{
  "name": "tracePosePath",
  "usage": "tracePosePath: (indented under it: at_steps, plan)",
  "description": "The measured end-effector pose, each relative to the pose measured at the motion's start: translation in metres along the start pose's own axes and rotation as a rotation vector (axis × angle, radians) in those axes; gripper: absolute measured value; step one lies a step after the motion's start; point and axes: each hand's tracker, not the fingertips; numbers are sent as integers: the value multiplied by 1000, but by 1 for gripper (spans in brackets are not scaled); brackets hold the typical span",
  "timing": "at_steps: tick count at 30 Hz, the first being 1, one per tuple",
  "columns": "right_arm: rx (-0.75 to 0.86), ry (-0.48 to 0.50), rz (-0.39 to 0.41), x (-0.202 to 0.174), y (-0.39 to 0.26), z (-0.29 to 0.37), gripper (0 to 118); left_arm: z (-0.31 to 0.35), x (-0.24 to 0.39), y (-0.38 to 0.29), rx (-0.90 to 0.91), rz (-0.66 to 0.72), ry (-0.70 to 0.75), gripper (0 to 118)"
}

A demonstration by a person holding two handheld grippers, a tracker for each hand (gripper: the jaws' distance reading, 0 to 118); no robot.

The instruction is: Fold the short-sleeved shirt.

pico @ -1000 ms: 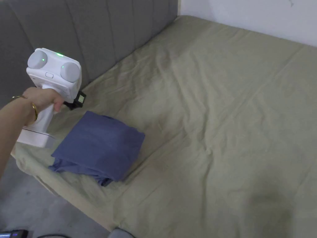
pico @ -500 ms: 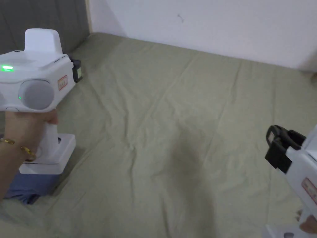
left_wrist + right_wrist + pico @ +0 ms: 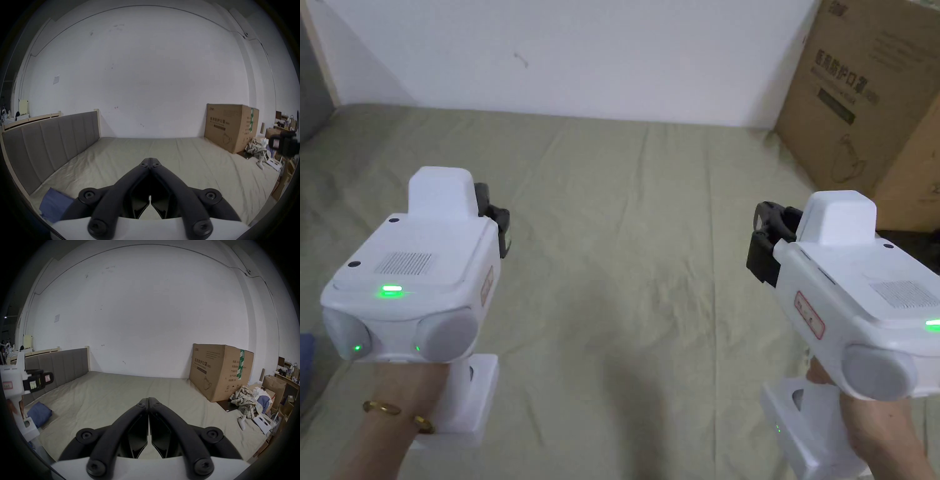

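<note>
The folded blue short-sleeved shirt point(image 3: 39, 414) lies near the bed's left edge by the headboard, and a corner of the shirt point(image 3: 54, 205) shows in the left gripper view. My left gripper point(image 3: 150, 160) is held above the bed, its jaws closed together with nothing between them. My right gripper point(image 3: 148, 400) hovers level with it to the right, jaws also touching and empty. In the head view the left gripper point(image 3: 499, 226) and right gripper point(image 3: 765, 240) point toward the far wall, both well away from the shirt.
The olive bed sheet point(image 3: 637, 250) spreads ahead. A grey padded headboard point(image 3: 48, 142) runs along the left. A large cardboard box point(image 3: 862, 100) stands at the bed's far right corner. Crumpled clothes point(image 3: 245, 400) and clutter lie beside the bed on the right.
The head camera has swung right, away from the shirt, toward the far wall and box. The left gripper has lifted off near the shirt, and the right gripper has come into view.
</note>
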Motion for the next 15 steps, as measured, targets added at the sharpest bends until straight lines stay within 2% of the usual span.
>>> tracePosePath:
  at_steps: [15]
  plan:
    - [-57,-28,-51,3,-35,18,0,31,-9,-30,-43,-6,21,0]
